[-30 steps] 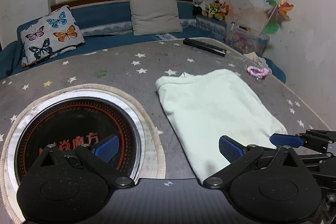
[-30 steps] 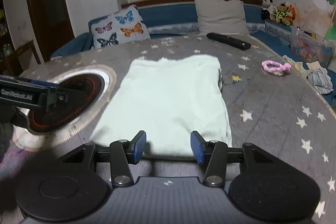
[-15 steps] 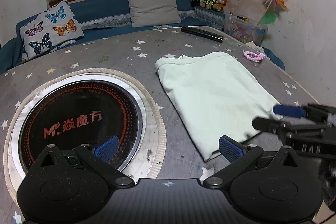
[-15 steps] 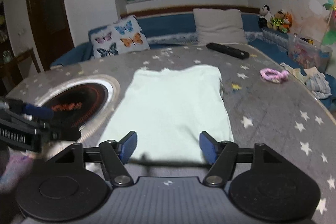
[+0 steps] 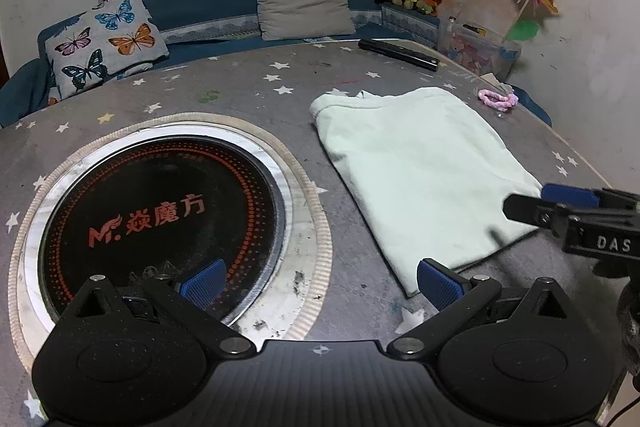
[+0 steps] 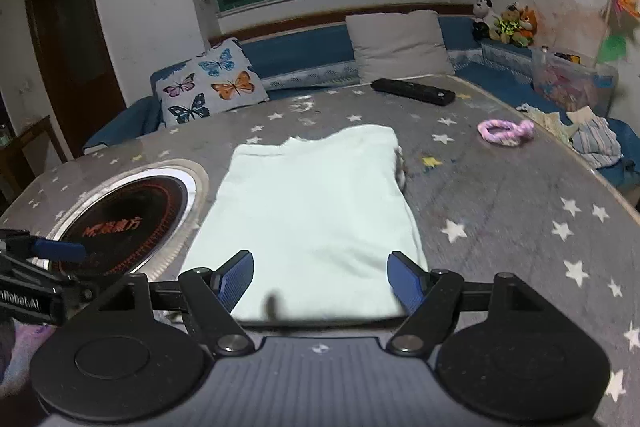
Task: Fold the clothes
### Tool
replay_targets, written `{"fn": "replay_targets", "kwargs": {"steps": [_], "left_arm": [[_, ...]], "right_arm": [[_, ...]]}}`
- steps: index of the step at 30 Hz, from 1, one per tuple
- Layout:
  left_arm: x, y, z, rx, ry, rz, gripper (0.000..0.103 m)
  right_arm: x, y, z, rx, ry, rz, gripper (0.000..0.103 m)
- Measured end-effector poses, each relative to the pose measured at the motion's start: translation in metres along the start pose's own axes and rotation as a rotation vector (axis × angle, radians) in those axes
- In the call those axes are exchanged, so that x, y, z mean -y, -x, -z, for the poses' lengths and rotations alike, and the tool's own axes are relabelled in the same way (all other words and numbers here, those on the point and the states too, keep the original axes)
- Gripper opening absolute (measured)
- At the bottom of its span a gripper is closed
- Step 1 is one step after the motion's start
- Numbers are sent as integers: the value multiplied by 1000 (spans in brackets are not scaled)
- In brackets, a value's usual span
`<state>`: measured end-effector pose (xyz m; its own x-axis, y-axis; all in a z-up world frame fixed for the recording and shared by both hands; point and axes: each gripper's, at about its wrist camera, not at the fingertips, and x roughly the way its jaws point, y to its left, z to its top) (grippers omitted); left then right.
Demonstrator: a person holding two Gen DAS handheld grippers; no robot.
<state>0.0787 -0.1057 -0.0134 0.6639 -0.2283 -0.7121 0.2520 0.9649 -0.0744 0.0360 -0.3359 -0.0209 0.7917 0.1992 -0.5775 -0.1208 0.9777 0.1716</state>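
Left gripper [image 5: 318, 279]: I see my jaws spread wide, holding nothing, above the round cooktop [image 5: 160, 211] and the cloth's near corner.
Right gripper [image 6: 320, 279]: my jaws stand wide apart, empty, over the cloth's near edge.
Garment [image 6: 312, 207]: one pale green piece, folded flat on the star-print table [image 6: 520, 219].
Cushions: two, one butterfly cushion [image 6: 208, 83], one grey cushion [image 6: 400, 43].
Clear bin [image 5: 480, 53]: small items inside; I cannot tell what.
Remote [image 6: 412, 91]: one.

- The right gripper [image 5: 560, 197] is running off the left wrist view's right edge, hiding its jaw gap.
- The folded garment's [image 6: 312, 211] near edge is disappearing behind the gripper body.
- The clear bin's [image 6: 572, 83] contents are blurring together.
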Motion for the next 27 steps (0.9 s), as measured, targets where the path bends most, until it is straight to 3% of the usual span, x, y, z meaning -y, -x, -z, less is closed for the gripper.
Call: {"fn": "replay_targets", "kwargs": {"steps": [14, 27], "left_arm": [[1, 5, 10, -8, -6, -3, 103], [4, 14, 21, -5, -14, -13, 103]], "right_arm": [[-14, 0, 10, -25, -6, 92, 98], [-19, 8, 24, -42, -22, 133, 103]]}}
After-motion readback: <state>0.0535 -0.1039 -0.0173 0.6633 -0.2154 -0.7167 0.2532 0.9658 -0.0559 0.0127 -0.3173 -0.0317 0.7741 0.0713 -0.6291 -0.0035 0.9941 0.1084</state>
